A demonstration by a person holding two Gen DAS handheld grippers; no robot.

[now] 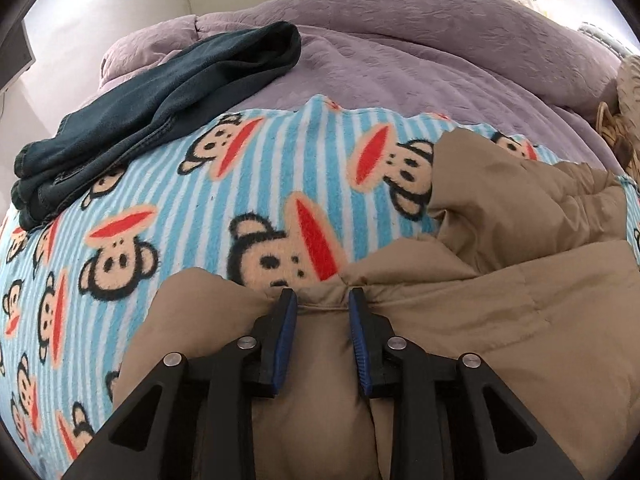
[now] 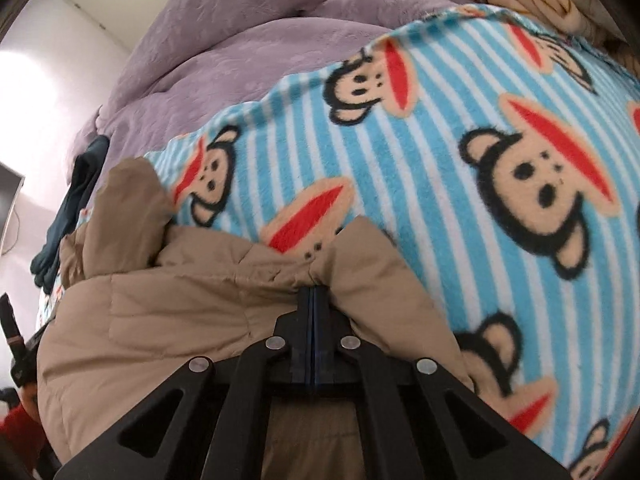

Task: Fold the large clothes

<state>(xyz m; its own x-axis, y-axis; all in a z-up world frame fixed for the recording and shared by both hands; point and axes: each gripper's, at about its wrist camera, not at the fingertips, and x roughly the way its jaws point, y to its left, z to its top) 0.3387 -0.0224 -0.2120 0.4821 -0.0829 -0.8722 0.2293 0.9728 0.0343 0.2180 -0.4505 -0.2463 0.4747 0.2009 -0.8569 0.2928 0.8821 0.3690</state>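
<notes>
A tan padded jacket (image 1: 460, 340) lies on a blue-striped monkey-print blanket (image 1: 200, 184), bunched at the near side. My left gripper (image 1: 322, 294) points down at the jacket's edge. Its blue pads (image 1: 286, 332) stand apart with puffy tan fabric lying between them, not pinched. In the right wrist view the same jacket (image 2: 160, 312) fills the lower left over the blanket (image 2: 440, 160). My right gripper (image 2: 316, 290) has its jaws pressed together, and the jacket's edge puckers into their tips.
A dark teal garment (image 1: 160, 92) lies crumpled at the blanket's far left, also visible as a dark teal garment (image 2: 76, 200) in the right view. A purple quilted bedcover (image 1: 400, 40) spreads behind. Beige patterned bedding (image 1: 624, 120) sits at the right edge.
</notes>
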